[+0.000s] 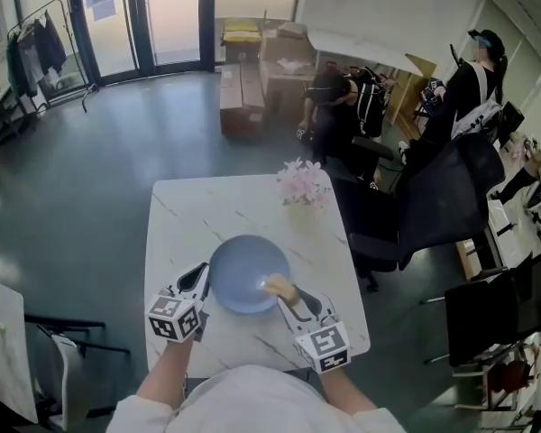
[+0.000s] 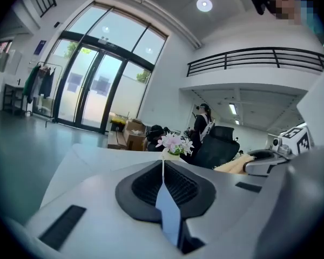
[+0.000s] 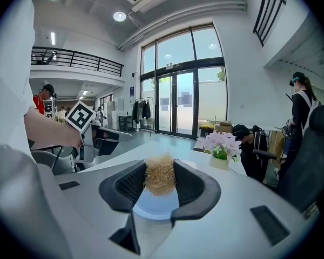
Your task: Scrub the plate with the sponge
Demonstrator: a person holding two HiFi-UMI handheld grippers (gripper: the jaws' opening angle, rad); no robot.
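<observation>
Left gripper, near left, is clamped on the left rim of the blue plate; the rim stands edge-on between its closed jaws. Plate position: near centre of the white table. Right gripper, near right, pinches the tan sponge over the plate's right side. Pink flowers stand at the table's far right.

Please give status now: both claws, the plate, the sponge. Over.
Left claw shut on plate rim. Right claw shut on sponge, over the plate. Flowers stand apart, not in the way.
</observation>
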